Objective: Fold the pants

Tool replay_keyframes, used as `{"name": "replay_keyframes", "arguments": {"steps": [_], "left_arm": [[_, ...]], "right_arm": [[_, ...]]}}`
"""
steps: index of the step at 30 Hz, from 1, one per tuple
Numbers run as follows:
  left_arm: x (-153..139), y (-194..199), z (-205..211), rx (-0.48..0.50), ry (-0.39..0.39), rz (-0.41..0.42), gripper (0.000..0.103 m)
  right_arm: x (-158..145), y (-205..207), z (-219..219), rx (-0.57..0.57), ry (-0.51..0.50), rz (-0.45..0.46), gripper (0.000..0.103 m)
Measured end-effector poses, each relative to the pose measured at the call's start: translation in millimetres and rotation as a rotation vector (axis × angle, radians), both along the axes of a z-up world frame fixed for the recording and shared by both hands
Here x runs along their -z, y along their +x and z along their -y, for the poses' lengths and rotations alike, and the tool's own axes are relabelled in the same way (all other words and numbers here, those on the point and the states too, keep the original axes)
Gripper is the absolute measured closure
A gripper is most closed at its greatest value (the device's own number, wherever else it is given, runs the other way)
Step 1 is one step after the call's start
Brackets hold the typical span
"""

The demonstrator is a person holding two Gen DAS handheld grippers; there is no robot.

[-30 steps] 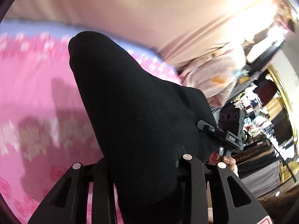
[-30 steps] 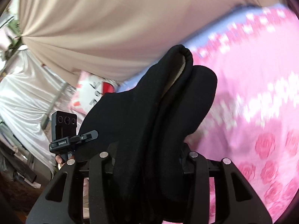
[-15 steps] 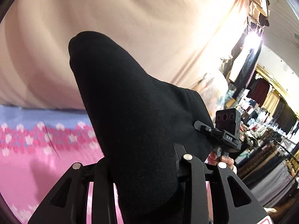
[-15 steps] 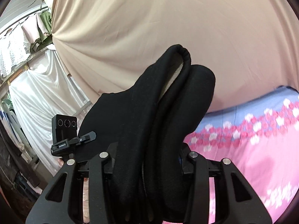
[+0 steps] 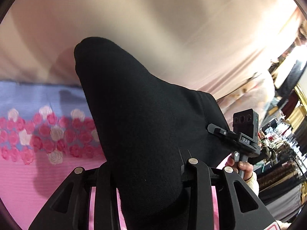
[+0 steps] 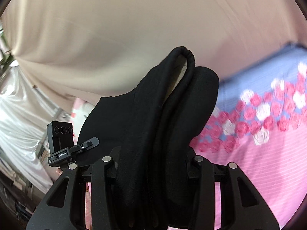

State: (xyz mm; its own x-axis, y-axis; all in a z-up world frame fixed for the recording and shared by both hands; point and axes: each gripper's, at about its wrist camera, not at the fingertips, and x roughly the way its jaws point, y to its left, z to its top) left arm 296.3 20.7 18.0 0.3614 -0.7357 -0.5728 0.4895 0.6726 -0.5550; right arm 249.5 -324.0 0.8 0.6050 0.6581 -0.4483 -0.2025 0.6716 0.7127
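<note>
The left tool (image 5: 147, 174) is clamped on a thick fold of the black pants (image 5: 138, 115) — the right tool (image 6: 153, 164) grips a bunched double fold, with cloth rising ahead of both. Below lies the pink floral bed (image 6: 268, 163); beyond, a beige curtain (image 5: 153, 28).

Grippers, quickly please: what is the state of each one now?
Left gripper: closed on the black pants.
Right gripper: closed on the same pants.

Black pants (image 5: 145, 126) hang before a beige curtain (image 5: 153, 28); below the curtain, a pink sheet (image 6: 268, 172) has a rose-patterned blue border.
</note>
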Motion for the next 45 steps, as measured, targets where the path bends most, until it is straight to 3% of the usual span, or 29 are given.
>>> {"name": "replay_keyframes", "arguments": {"steps": [10, 13, 17, 21, 24, 26, 29, 30, 32, 33, 35, 36, 38, 41, 43, 44, 45], "left_arm": [[104, 38, 1, -0.002, 0.036, -0.174, 0.073], [123, 41, -8, -0.001, -0.008, -0.211, 0.071], [134, 41, -13, 0.0, -0.026, -0.218, 0.068], [147, 45, -24, 0.0, -0.098, -0.247, 0.064], [144, 39, -32, -0.001, -0.093, -0.26, 0.061], [134, 28, -45, -0.029, -0.051, -0.255, 0.059], [98, -7, -69, -0.124, 0.106, -0.137, 0.058], [80, -21, -78, -0.183, 0.172, -0.075, 0.059], [36, -50, -86, -0.324, 0.367, 0.1, 0.063], [18, -59, -84, -0.367, 0.415, 0.16, 0.063], [-18, -73, -72, -0.394, 0.421, 0.235, 0.06], [-30, -77, -64, -0.395, 0.415, 0.261, 0.058], [-44, -82, -38, -0.402, 0.423, 0.31, 0.035], [-36, -78, 0, -0.379, 0.434, 0.296, 0.035], [-18, -72, 15, -0.353, 0.448, 0.246, 0.035], [-9, -70, 15, -0.352, 0.456, 0.23, 0.035], [-2, -68, 19, -0.348, 0.468, 0.218, 0.035]], "right_arm": [[99, 31, 6, -0.019, -0.001, -0.17, 0.062], [111, 29, 11, -0.028, 0.041, -0.168, 0.061], [112, 27, 8, -0.038, 0.025, -0.15, 0.06], [109, 23, 4, -0.057, 0.01, -0.128, 0.057], [104, 12, 13, -0.03, 0.027, -0.155, 0.048], [95, -15, 47, 0.061, 0.037, -0.165, 0.031], [72, -68, 100, 0.233, 0.017, -0.121, 0.028], [53, -96, 113, 0.296, -0.029, -0.069, 0.029], [21, -124, 109, 0.313, -0.143, 0.018, 0.029], [1, -133, 95, 0.309, -0.22, 0.058, 0.029], [-24, -129, 56, 0.275, -0.314, 0.108, 0.029], [-25, -124, 44, 0.255, -0.337, 0.109, 0.029], [-19, -98, 7, 0.152, -0.37, 0.101, 0.029], [21, -52, -33, 0.094, -0.47, 0.012, 0.029], [39, -36, -43, 0.065, -0.466, -0.023, 0.03], [45, -34, -45, 0.047, -0.461, -0.028, 0.048], [51, -29, -51, 0.046, -0.506, -0.04, 0.054]]}}
